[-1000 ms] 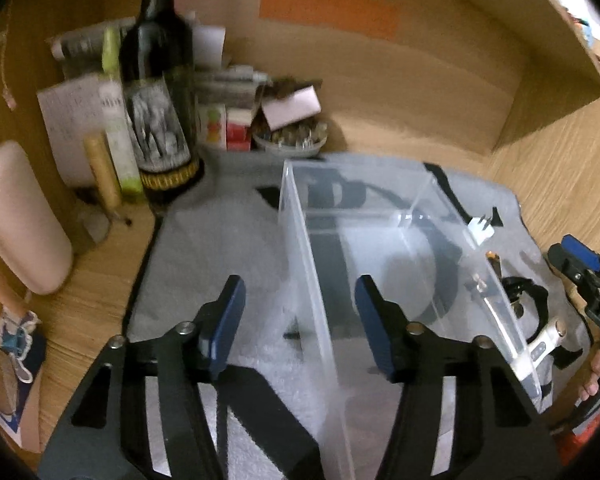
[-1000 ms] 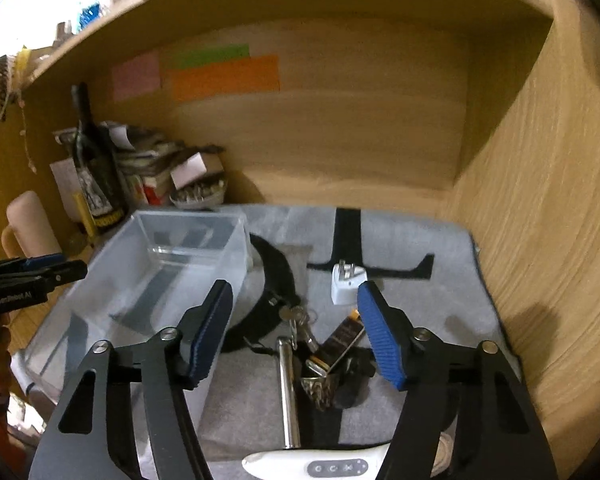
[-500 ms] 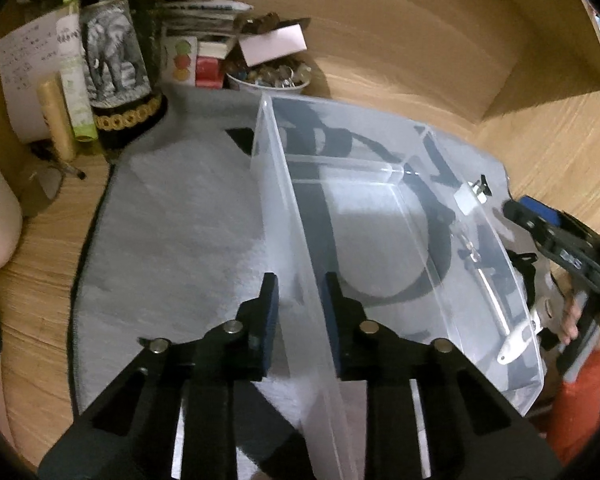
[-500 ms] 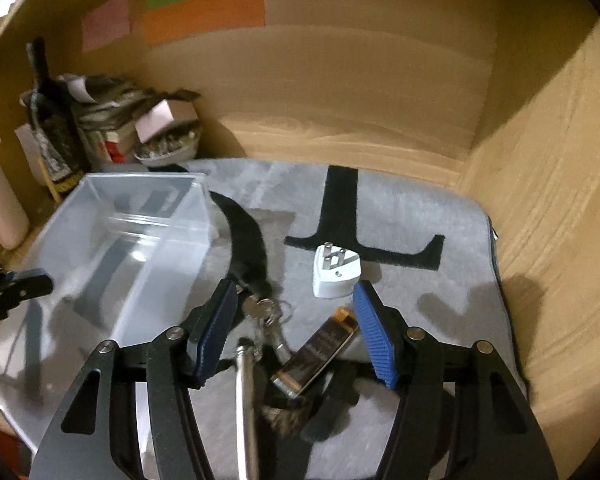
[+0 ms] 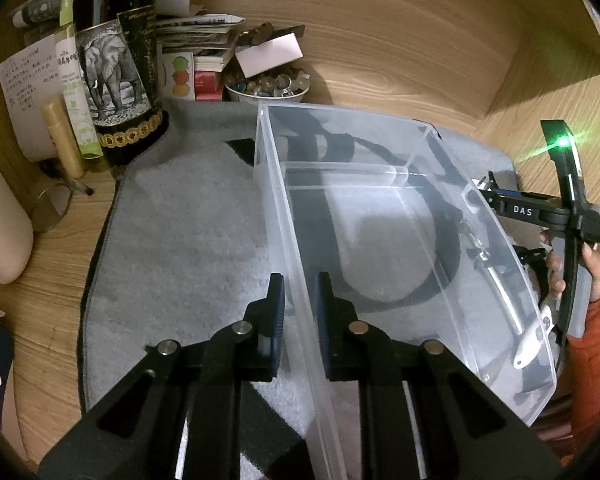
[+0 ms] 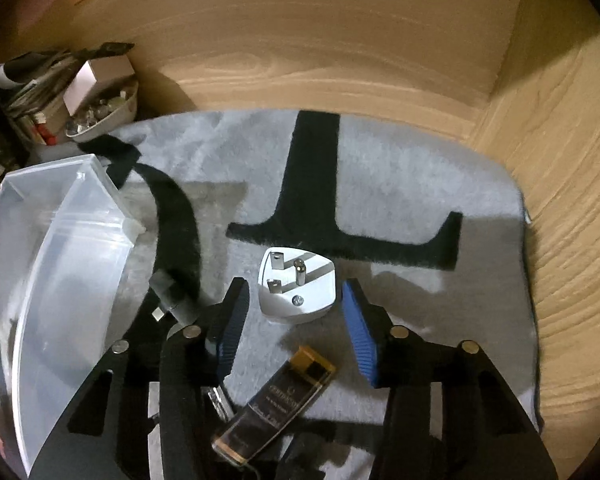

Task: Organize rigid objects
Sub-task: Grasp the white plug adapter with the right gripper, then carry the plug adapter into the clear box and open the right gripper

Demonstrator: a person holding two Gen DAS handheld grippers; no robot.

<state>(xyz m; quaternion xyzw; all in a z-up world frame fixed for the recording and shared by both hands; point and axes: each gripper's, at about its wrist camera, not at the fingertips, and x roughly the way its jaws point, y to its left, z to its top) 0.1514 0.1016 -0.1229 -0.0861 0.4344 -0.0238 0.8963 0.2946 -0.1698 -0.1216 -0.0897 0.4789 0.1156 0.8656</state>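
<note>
While the left gripper [image 5: 298, 308] pinches the near long wall of the clear plastic bin [image 5: 400, 216], its jaws closed on that wall to steady it on the grey mat [image 5: 188, 232], the right gripper [image 6: 292, 332] hangs with jaws spread wide over the white plug adapter [image 6: 296, 290]. That adapter lies pins-up just ahead of and between the open jaws, not yet touched. Behind them, nearer the wrist, a dark lighter-like case [image 6: 276, 404] rests on the mat, and the bin stands off to their left. Judging by this, the pick of the first item is in hand: the next move calls for lowering, closing on the adapter's sides, then carrying it leftward into the bin.
</note>
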